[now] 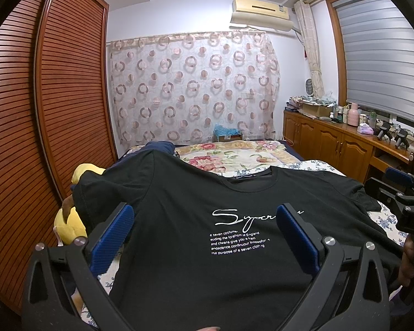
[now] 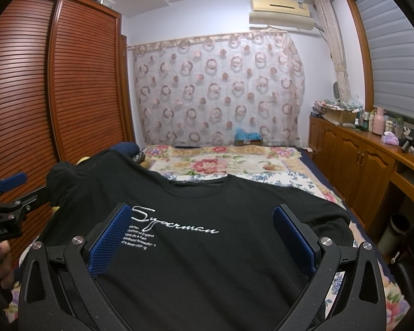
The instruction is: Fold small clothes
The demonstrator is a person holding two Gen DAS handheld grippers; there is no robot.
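Garment: black cotton T-shirt with white script print, which we find spread face-up on the floral-quilted bed, collar toward the patterned curtain. Left gripper and right gripper hang above its chest, blue-padded jaws wide, holding nothing. Yellow plush toy lies beside the left sleeve.

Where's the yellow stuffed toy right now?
In the left wrist view, the yellow stuffed toy sits at the bed's left edge beside the wooden wardrobe, partly under the black T-shirt sleeve.

Matt black cloth T-shirt
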